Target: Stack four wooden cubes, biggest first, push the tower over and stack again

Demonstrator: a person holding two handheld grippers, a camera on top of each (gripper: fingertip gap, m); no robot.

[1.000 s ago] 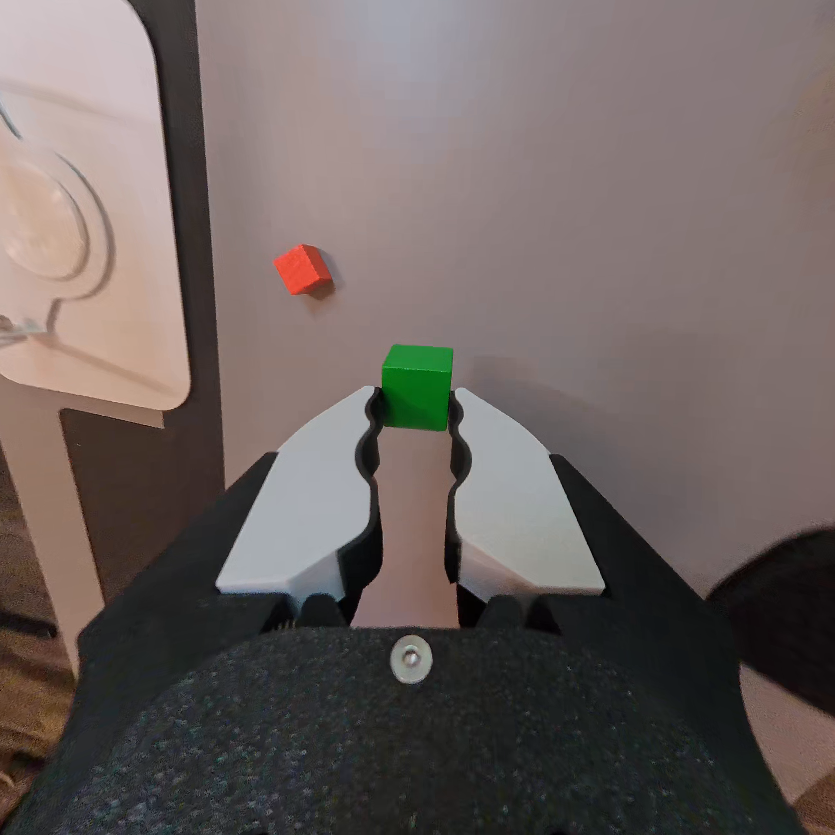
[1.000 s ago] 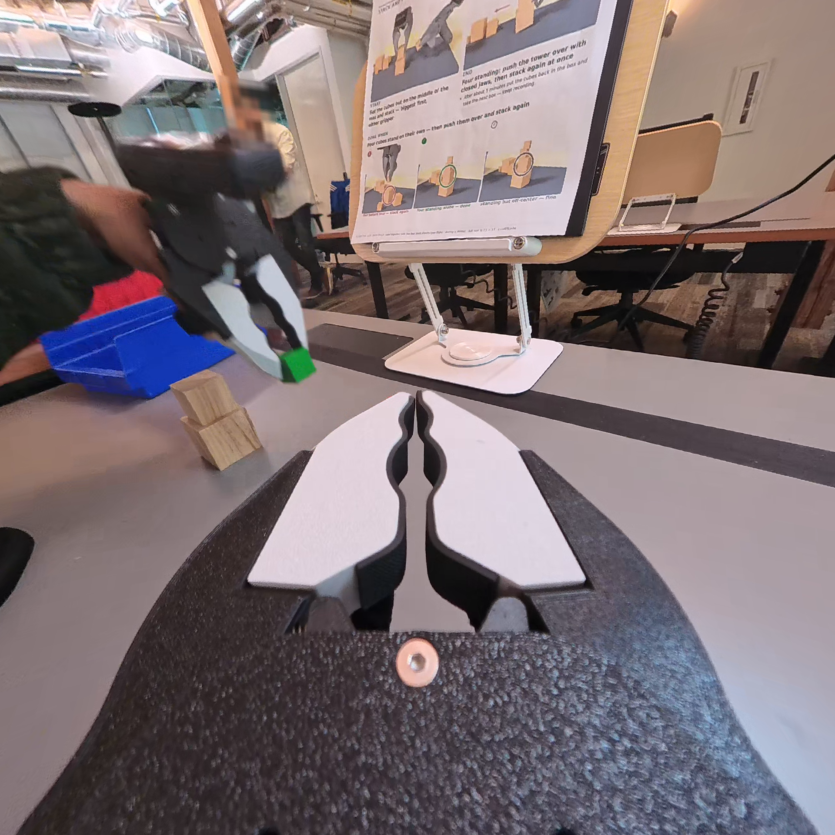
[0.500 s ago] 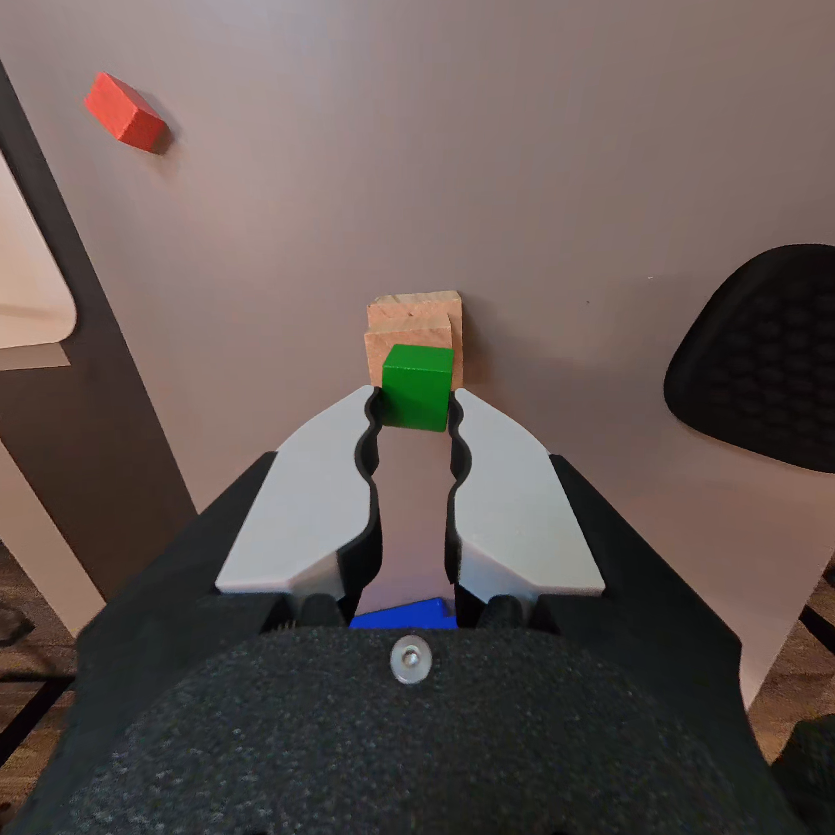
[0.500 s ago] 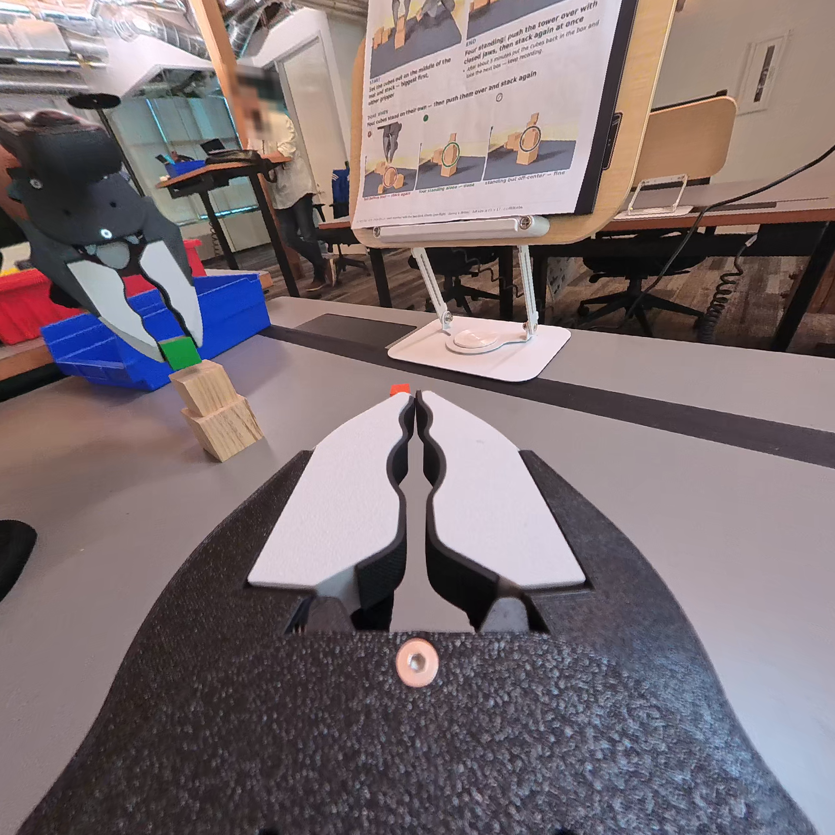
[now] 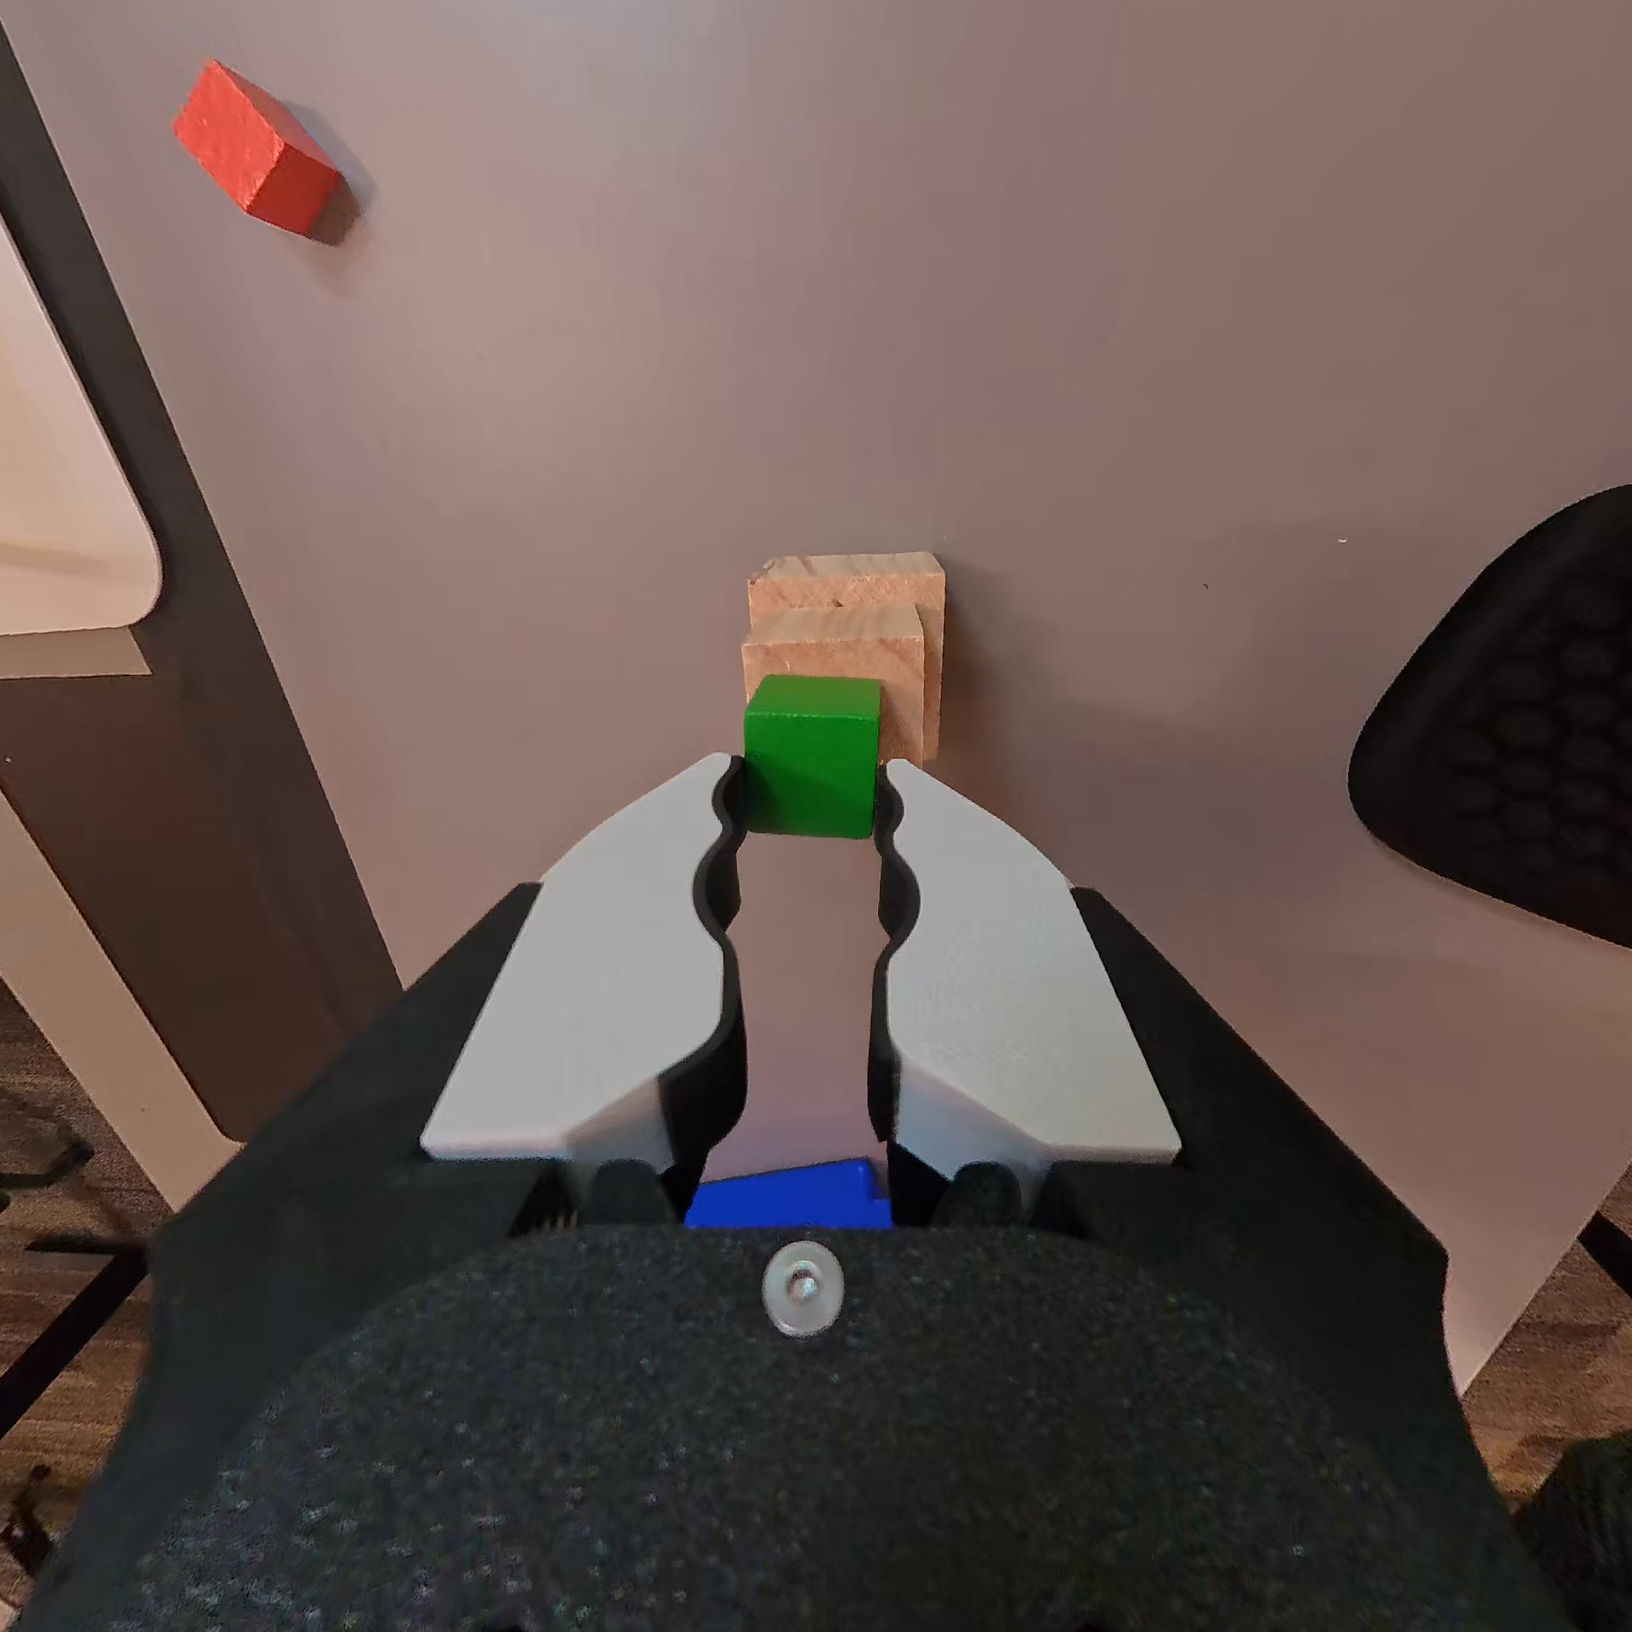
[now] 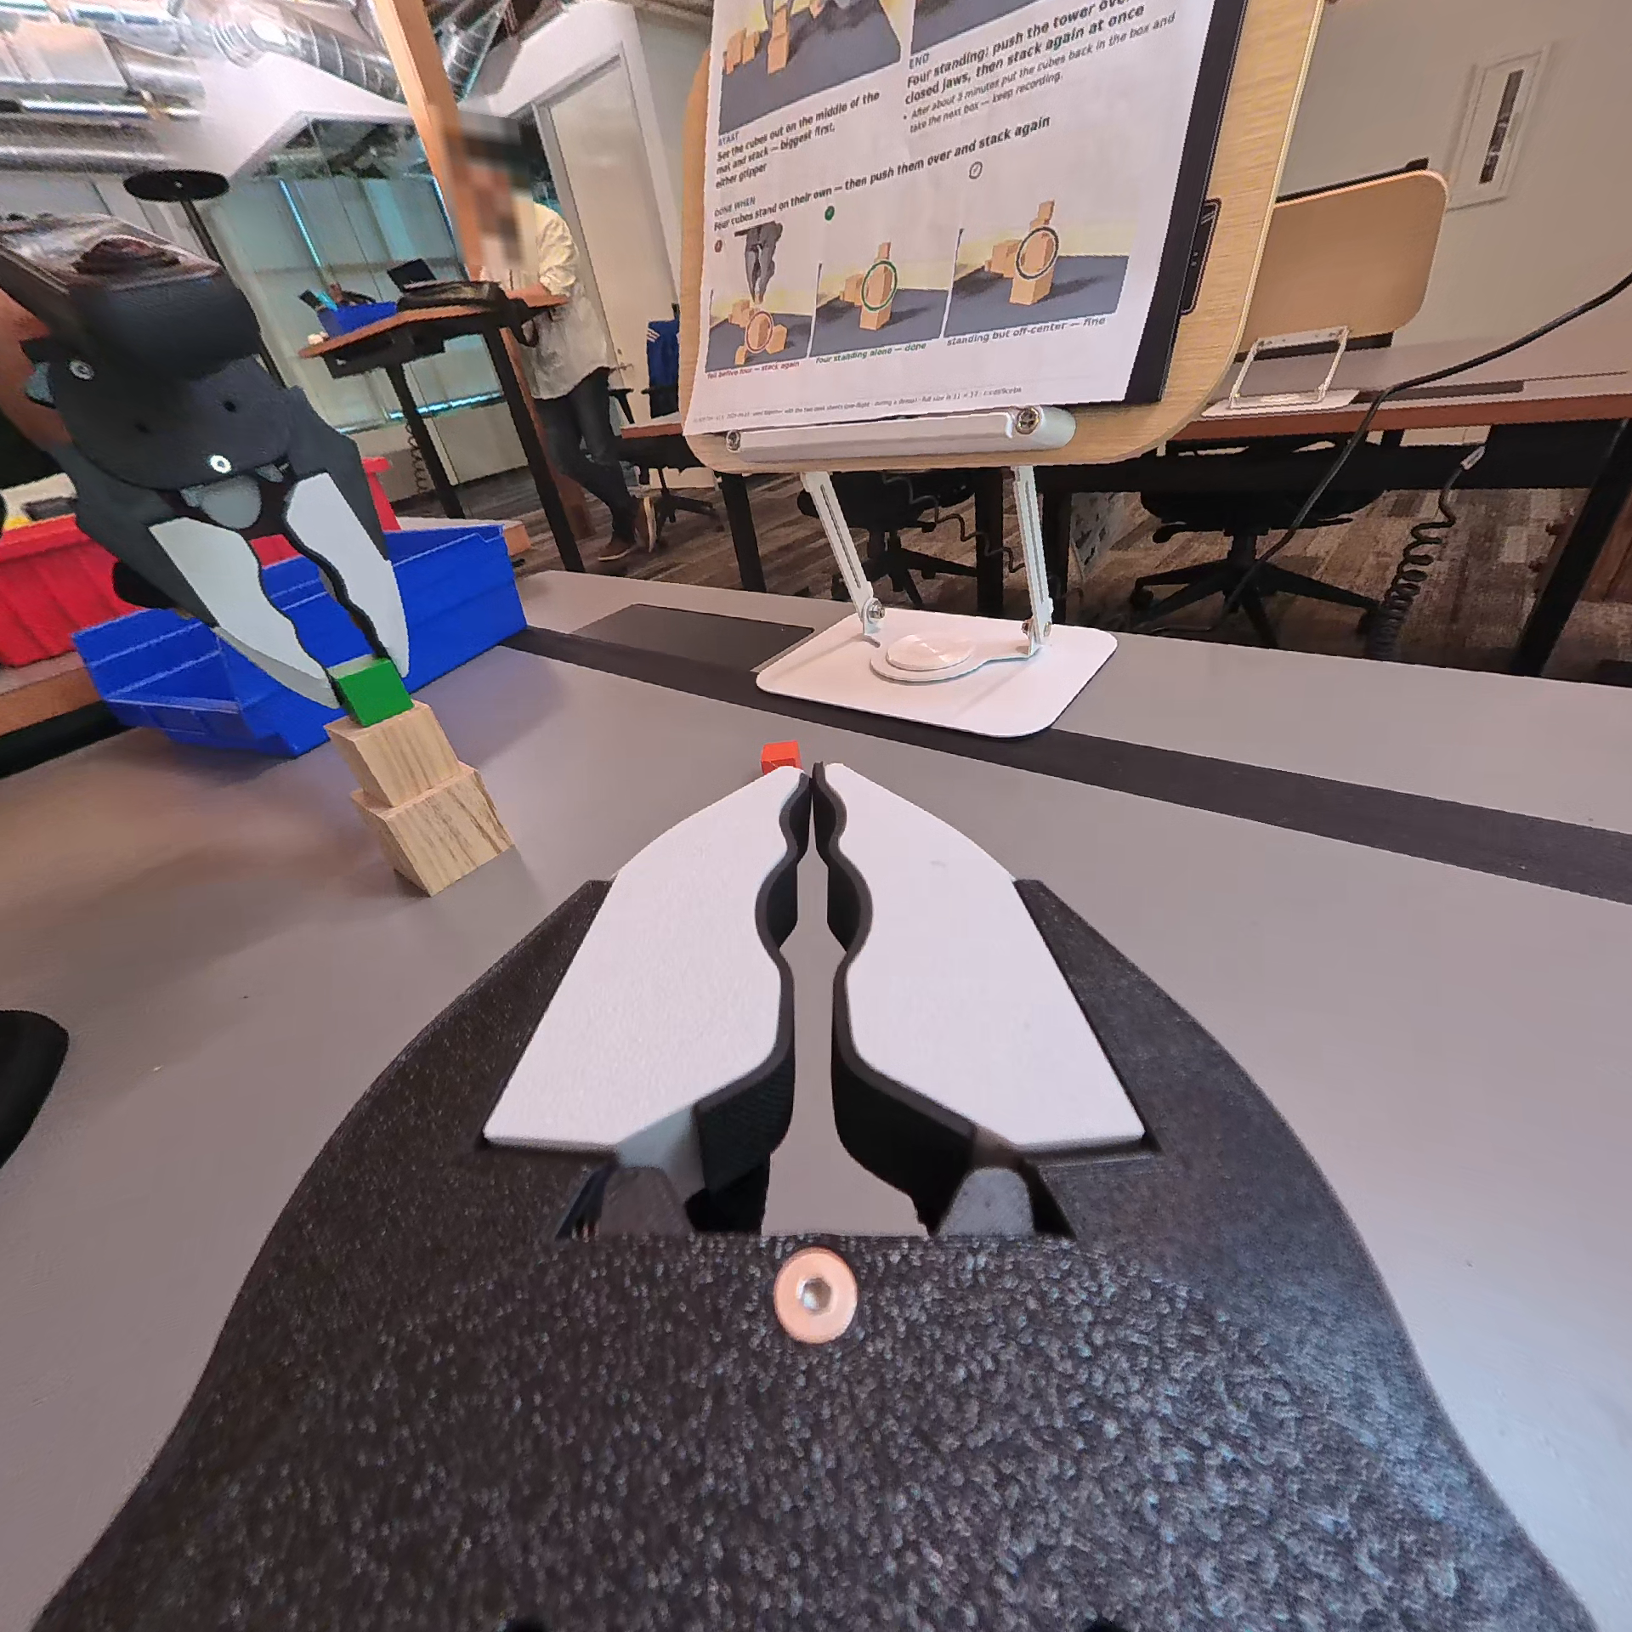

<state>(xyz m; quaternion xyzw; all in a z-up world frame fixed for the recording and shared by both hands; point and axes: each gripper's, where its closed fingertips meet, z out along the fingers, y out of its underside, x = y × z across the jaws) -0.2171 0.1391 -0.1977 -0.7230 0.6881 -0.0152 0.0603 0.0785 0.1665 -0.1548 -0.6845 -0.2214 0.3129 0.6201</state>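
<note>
Right, left wrist view first: my left gripper (image 5: 811, 799) has its pads clamped on both sides of a green cube (image 5: 812, 759), carried point-down over the grey table (image 5: 1060, 309). Directly beneath it stands a two-high stack: a smaller wooden cube (image 5: 830, 649) on a bigger wooden cube (image 5: 852, 578). From up here the green cube sits toward the near left part of the stack's top, not dead centre. A red cube (image 5: 256, 150) lies well apart toward the far left of the table, next to the dark strip (image 5: 132, 530). A sliver of blue bin (image 5: 786, 1192) peeks between the finger roots, and the black shell of my other gripper (image 5: 1519, 724) fills the right edge.

Now the right wrist view: my right gripper (image 6: 811, 777) is shut on nothing, fingertips together, low over the table (image 6: 1325, 1016). Off to the left I see the left gripper (image 6: 358, 671) with the green cube (image 6: 373, 691) at or just above the small wooden cube (image 6: 397, 751), which sits skewed on the big one (image 6: 433, 826); whether they touch, I cannot tell. The red cube (image 6: 781, 756) pokes out just past my right fingertips. The blue bin (image 6: 459, 583) stands close behind the stack, and a white document stand (image 6: 936, 671) occupies the far middle.
</note>
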